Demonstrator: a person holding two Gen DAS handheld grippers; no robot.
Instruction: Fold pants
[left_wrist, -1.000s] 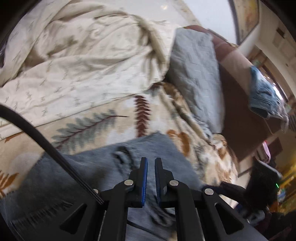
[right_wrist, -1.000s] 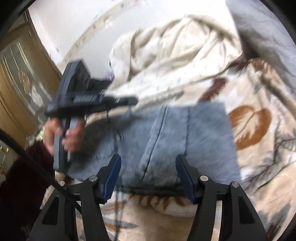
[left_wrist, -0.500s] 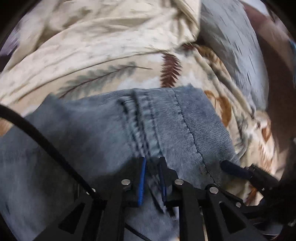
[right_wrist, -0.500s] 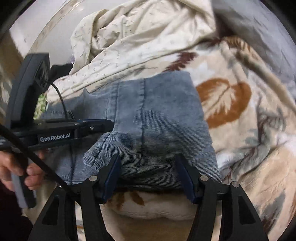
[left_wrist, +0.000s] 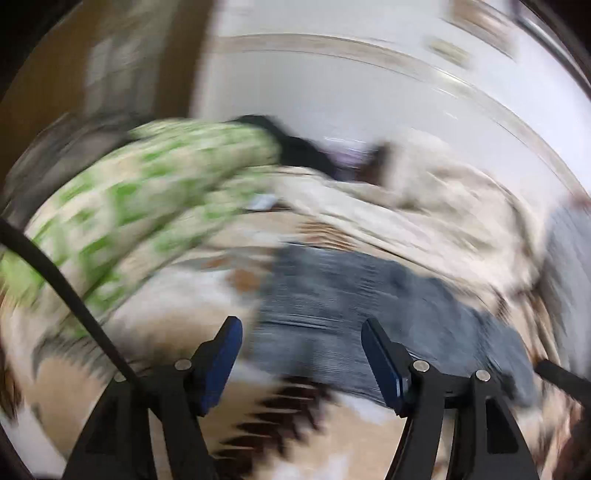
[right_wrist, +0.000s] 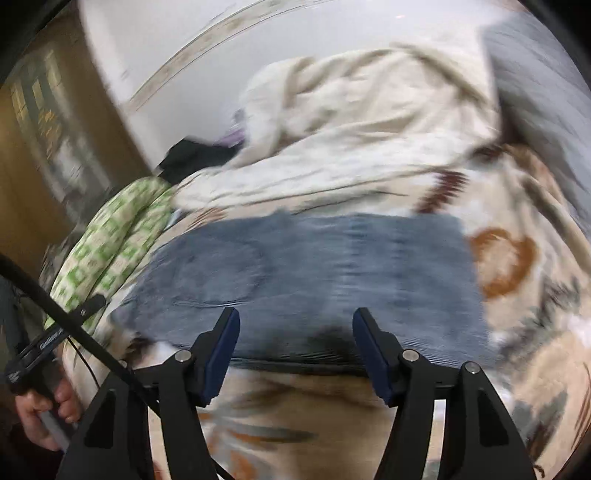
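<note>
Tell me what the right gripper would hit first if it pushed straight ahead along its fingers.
Most likely the folded jeans: the open right gripper points down at their near edge, nothing between. Depth is unclear in the blur.

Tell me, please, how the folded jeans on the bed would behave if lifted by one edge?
The jeans would probably sag and unfold, since they lie as soft layered denim. They look fairly heavy for cloth. On the plush blanket they would likely drag rather than slide.
</note>
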